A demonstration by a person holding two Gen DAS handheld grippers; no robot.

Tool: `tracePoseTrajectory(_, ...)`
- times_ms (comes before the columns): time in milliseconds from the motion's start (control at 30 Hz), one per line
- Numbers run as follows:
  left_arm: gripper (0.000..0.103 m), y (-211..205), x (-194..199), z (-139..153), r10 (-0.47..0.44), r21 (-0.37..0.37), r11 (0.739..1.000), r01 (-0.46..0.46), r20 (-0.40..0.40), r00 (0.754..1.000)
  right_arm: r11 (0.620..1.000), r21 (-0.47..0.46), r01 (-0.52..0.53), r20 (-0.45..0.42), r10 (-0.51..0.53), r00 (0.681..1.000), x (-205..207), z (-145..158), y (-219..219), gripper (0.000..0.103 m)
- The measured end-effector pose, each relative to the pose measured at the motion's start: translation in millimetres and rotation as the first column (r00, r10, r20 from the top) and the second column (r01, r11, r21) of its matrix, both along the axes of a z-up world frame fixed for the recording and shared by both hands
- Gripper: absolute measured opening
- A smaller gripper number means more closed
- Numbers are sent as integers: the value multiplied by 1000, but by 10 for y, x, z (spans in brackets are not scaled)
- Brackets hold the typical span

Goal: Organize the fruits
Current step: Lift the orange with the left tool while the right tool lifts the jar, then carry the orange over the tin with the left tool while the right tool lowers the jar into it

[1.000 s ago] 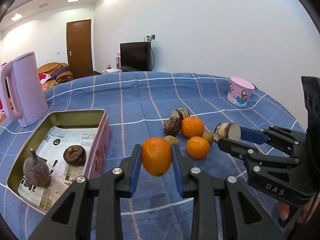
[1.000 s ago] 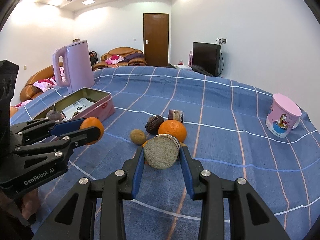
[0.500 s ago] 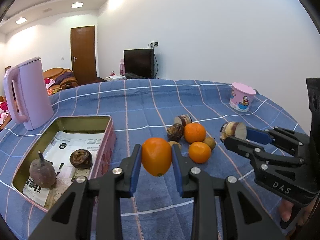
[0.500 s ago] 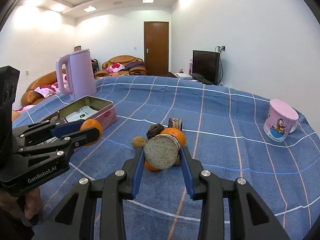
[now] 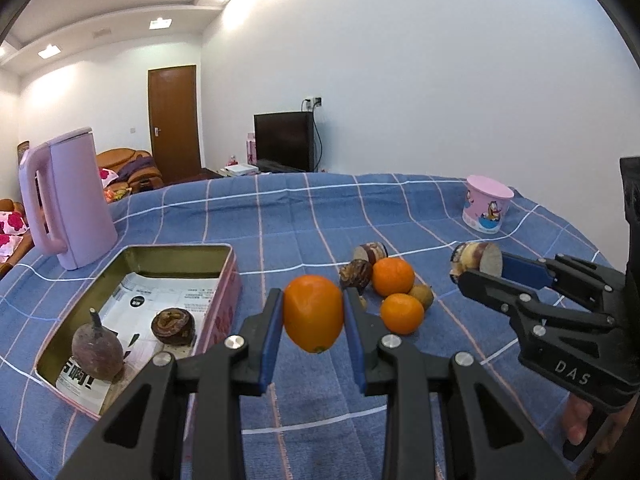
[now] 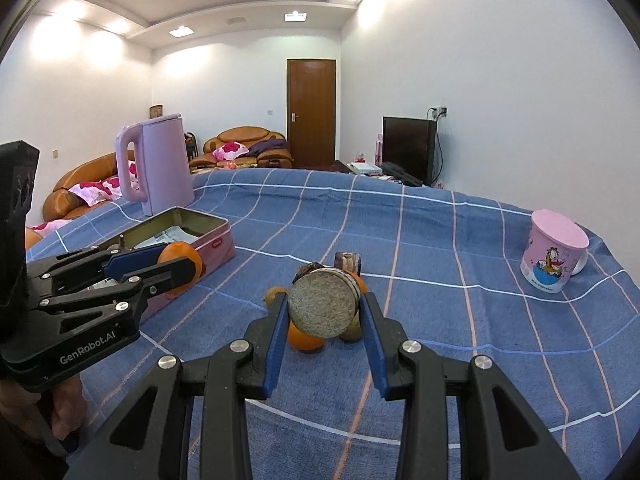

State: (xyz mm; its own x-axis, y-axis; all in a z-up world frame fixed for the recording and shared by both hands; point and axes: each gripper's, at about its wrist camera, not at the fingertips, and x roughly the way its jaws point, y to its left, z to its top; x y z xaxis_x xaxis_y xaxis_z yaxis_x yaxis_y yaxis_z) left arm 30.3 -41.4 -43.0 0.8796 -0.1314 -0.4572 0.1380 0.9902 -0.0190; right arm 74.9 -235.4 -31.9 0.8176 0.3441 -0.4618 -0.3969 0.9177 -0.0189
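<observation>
Left gripper [image 5: 313, 316]: pinches an orange [image 5: 313, 312], held clear above the table [image 5: 304, 216].
Right gripper [image 6: 323, 312]: pinches a cut root chunk [image 6: 322, 306], flat face to the camera.
Tin [image 5: 184, 252]: lies to the left, nearer the left gripper; two dark pieces inside.
Pile [image 5: 394, 292]: waits mid-table.

1. Oranges: three, one [image 5: 313, 313] in the air, two [image 5: 393, 276] [image 5: 401, 313] on the cloth
2. Cut brown chunks: two [image 5: 476, 261] [image 5: 371, 251]
3. Small brown kiwi-like fruits: one clear [image 5: 422, 295], maybe more hidden
4. Dark wrinkled fruits: two [image 5: 356, 274] [image 5: 173, 326]
5. Purple stemmed fruit: one [image 5: 97, 352]
6. Tins: one [image 5: 224, 296]
7. Pink kettles: one [image 5: 68, 200]
8. Pink cups: one [image 5: 486, 209]
</observation>
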Motion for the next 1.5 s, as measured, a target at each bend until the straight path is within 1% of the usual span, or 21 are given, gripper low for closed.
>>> tracePoseTrajectory(533,31,13,-117,62,17,10,1000,-18,79,997,1000,10,-1,55,0,998,-87,41,-19,37)
tracePoseTrajectory(767,31,19,-132,70,25,14,1000,-26,95,995,1000,-1,6,72,-6,997,-111,52,-7,37)
tracePoseTrajectory(1033,31,121,-81,72,50,8,999,-51,72,996,1000,-10,12,58,-11,998,-73,42,23,37)
tracePoseTrajectory(1133,31,168,-68,85,53,-2,999,-53,67,996,1000,-15,6,54,-5,999,-59,44,71,37)
tracePoseTrajectory(1500,31,305,-27,86,82,-5,997,-82,47,996,999,-19,-26,46,27,999,5,81,267,37)
